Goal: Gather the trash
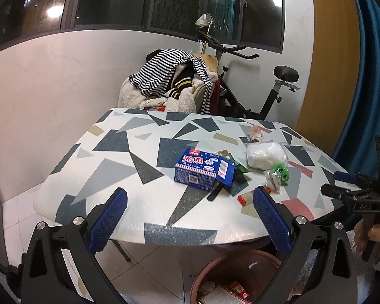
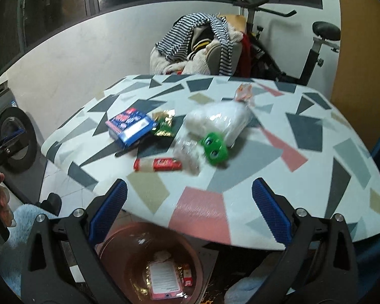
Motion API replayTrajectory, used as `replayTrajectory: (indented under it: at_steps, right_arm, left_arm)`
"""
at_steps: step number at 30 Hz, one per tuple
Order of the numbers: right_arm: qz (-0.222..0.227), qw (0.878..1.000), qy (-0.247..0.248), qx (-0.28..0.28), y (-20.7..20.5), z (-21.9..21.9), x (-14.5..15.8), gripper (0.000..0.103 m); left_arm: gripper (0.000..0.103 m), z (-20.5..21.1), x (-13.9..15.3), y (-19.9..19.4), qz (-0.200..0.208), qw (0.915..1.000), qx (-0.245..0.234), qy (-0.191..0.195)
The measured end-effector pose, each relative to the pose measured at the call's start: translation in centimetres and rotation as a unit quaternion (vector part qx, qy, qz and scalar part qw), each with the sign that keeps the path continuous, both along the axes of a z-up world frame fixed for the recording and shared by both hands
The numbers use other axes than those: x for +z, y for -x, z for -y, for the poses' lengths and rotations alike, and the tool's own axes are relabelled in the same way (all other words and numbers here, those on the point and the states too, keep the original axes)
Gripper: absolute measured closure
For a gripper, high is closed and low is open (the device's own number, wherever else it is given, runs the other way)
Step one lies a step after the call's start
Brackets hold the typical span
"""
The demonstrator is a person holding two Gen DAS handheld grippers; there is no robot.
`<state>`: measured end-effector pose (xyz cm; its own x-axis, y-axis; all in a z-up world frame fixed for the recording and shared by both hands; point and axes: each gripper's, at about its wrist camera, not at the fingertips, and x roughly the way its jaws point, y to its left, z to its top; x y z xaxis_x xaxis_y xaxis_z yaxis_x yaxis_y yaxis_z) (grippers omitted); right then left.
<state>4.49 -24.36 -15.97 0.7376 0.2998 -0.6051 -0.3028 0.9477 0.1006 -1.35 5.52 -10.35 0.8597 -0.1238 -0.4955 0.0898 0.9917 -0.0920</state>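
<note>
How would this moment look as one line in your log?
task: collect trash | left gripper: open, empty | right gripper: open, empty | blue box, red wrapper on table | bin below

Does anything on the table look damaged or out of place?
The blue box lies with an end flap open. Wrappers, a white bag and a red packet lie scattered on the table. Nothing looks spilled.
</note>
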Motion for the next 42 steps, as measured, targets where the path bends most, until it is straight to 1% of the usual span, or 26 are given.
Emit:
replayTrajectory:
  at_steps: [5,10,14,15,16,18,21,22,24,27,32,33,36,39,42]
  right_arm:
    - [0.006,1.0,0.01,-0.006,-0.9,0.3,0.6,0.006]
    - [-0.002,1.0,0.028,-0.002,-2.3,0.1,-0.1,0.006]
    - [-0.007,1.0,0.024,0.017,-3.4,-0.3,-0.8,0.007]
    - [-0.01,0.999,0.023,0.022,-3.7,-0.5,-1.1,0.013]
    - [-0.016,0.999,0.022,0.027,-4.1,-0.7,-1.3,0.017]
    - [-0.036,0.998,0.019,0.041,-5.4,-1.3,-2.1,0.032]
    - [-0.051,0.997,0.018,0.048,-6.9,-2.2,-3.0,0.043]
    - [-0.057,0.997,0.017,0.049,-7.5,-2.5,-3.5,0.045]
    - [-0.071,0.996,0.011,0.052,-8.6,-3.0,-4.3,0.052]
    - [-0.086,0.995,0.003,0.05,-10.0,-3.6,-5.5,0.059]
    - [-0.102,0.994,-0.01,0.045,-11.3,-3.8,-6.5,0.062]
    - [-0.101,0.994,-0.012,0.045,-11.3,-3.8,-6.5,0.069]
    - [-0.096,0.994,-0.026,0.048,-11.1,-3.4,-6.3,0.077]
    - [-0.087,0.994,-0.04,0.048,-10.7,-2.9,-5.9,0.078]
    - [-0.079,0.994,-0.053,0.048,-10.1,-2.4,-5.3,0.079]
  left_arm:
    - [0.006,-0.1,0.2,-0.9,0.0,1.0,-0.003,0.003]
    - [0.006,-0.5,-0.2,-2.0,-0.008,0.9999,-0.004,0.012]
    - [0.006,-0.7,-0.8,-2.9,-0.018,0.9996,-0.006,0.02]
    - [0.006,-0.8,-1.0,-3.1,-0.021,0.9995,-0.006,0.023]
    - [0.006,-0.8,-1.2,-3.3,-0.024,0.9994,-0.006,0.026]
    - [0.006,-0.9,-1.6,-3.7,-0.025,0.9993,-0.005,0.028]
    - [0.006,-0.7,-2.0,-4.2,-0.029,0.9992,-0.01,0.027]
    - [0.006,-0.7,-2.2,-4.5,-0.033,0.999,-0.011,0.026]
    - [0.006,-0.6,-2.5,-4.8,-0.039,0.9988,-0.014,0.027]
    - [0.006,-0.6,-3.2,-5.4,-0.051,0.998,-0.016,0.032]
    - [0.006,-0.6,-4.0,-6.2,-0.066,0.9968,-0.019,0.041]
    - [0.006,-0.6,-4.2,-6.4,-0.069,0.9966,-0.021,0.04]
    - [0.006,-0.1,-4.6,-7.2,-0.083,0.9952,-0.034,0.039]
    - [0.006,0.5,-4.8,-8.5,-0.094,0.9931,-0.057,0.039]
    - [0.006,1.3,-5.3,-10.7,-0.12,0.9897,-0.074,0.023]
